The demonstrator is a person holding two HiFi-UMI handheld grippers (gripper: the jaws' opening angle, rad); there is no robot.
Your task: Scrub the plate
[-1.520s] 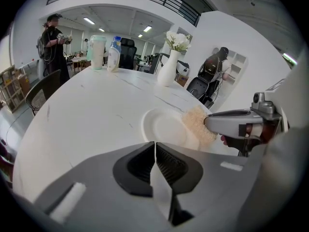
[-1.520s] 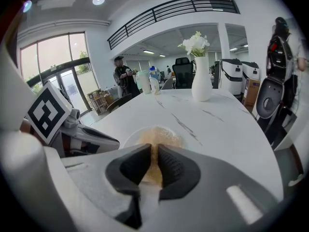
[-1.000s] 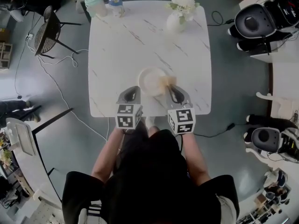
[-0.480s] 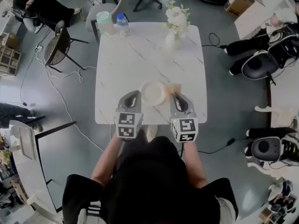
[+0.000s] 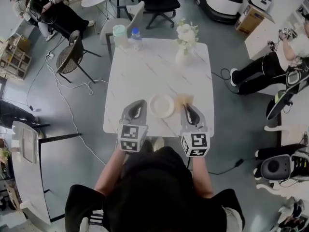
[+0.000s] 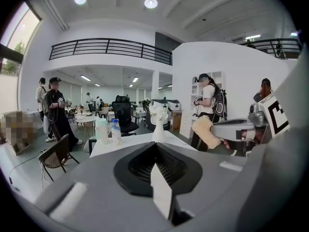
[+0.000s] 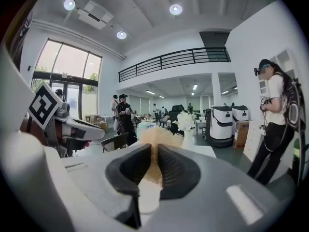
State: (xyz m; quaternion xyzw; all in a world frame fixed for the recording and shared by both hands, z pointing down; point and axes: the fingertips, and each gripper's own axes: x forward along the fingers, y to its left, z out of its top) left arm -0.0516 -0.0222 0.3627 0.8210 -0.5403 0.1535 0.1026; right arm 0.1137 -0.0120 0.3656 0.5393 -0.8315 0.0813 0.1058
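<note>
A round white plate (image 5: 161, 105) lies near the front edge of the white marble table (image 5: 145, 71). My right gripper (image 5: 187, 106) (image 7: 155, 151) hovers just right of the plate, shut on a tan fluffy scrubbing sponge (image 5: 185, 99) (image 7: 157, 137) that sticks out past its jaws. The sponge (image 6: 205, 132) also shows in the left gripper view, held level in the air. My left gripper (image 5: 138, 104) (image 6: 155, 146) hangs left of the plate, jaws shut with nothing between them. Neither gripper touches the plate.
At the table's far edge stand a white vase of flowers (image 5: 185, 45), a water bottle (image 5: 136, 36) and a green-lidded cup (image 5: 119, 35). Chairs (image 5: 72, 57), floor cables and several people surround the table.
The sponge has come off the plate's right rim and now sits just beside it. The head view has pulled back, showing more of the room; both grippers stay either side of the plate.
</note>
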